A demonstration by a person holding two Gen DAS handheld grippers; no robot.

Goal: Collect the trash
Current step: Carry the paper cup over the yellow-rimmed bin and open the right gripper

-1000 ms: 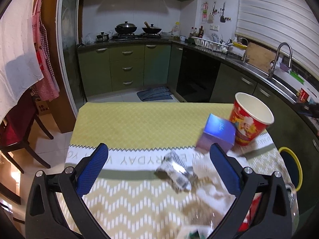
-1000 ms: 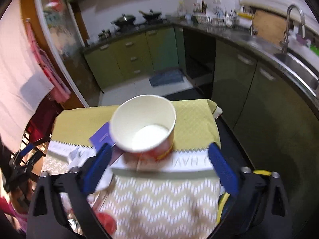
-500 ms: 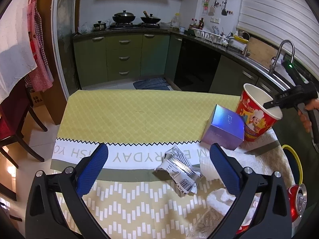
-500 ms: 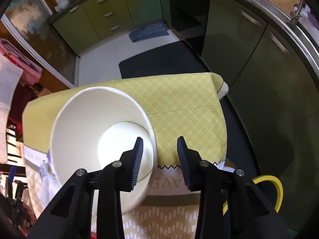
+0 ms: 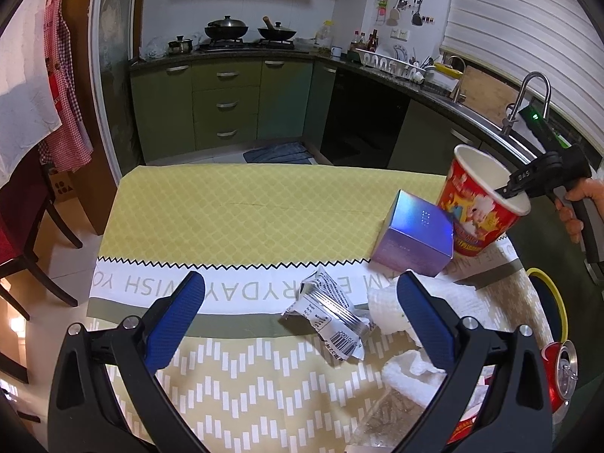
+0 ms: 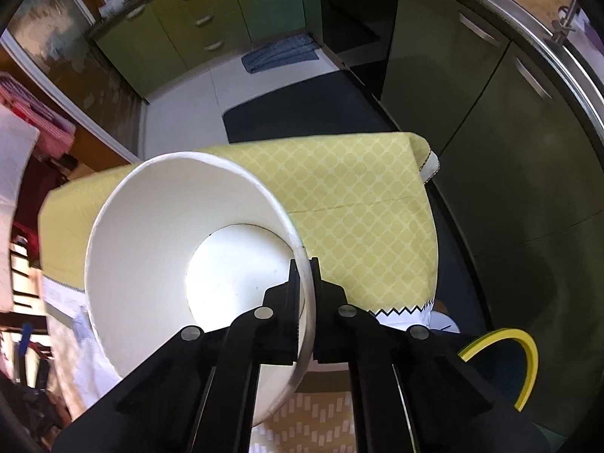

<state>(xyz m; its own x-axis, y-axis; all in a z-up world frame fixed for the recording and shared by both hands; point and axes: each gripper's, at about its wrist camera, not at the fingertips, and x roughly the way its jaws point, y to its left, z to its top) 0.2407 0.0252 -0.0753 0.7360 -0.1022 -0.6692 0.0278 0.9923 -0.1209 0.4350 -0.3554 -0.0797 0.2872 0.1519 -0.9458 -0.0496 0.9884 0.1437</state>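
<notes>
A red printed paper cup (image 5: pixel 479 211) stands tilted at the table's right edge, white and empty inside (image 6: pixel 181 264). My right gripper (image 6: pixel 305 264) is shut on the cup's rim, one finger inside and one outside; the left wrist view shows it (image 5: pixel 507 190) clamping the rim from the right. My left gripper (image 5: pixel 298 302) hangs open above the table, apart from everything. Between its blue pads lies a crumpled silver wrapper (image 5: pixel 332 317). A purple box (image 5: pixel 415 239) leans against the cup. White crumpled tissues (image 5: pixel 400 309) and a red can (image 5: pixel 562 366) lie at the right.
A yellow patterned tablecloth (image 5: pixel 234 211) covers the table. A bin with a yellow rim (image 6: pixel 506 343) stands on the floor off the table's right edge. A clear plastic bag (image 5: pixel 385 415) lies near the front. Dark chairs (image 5: pixel 22 234) stand left; kitchen cabinets behind.
My right gripper swung down over the cup and closed on its rim, and the cup now tilts. The left gripper sank slightly at first, then stayed still.
</notes>
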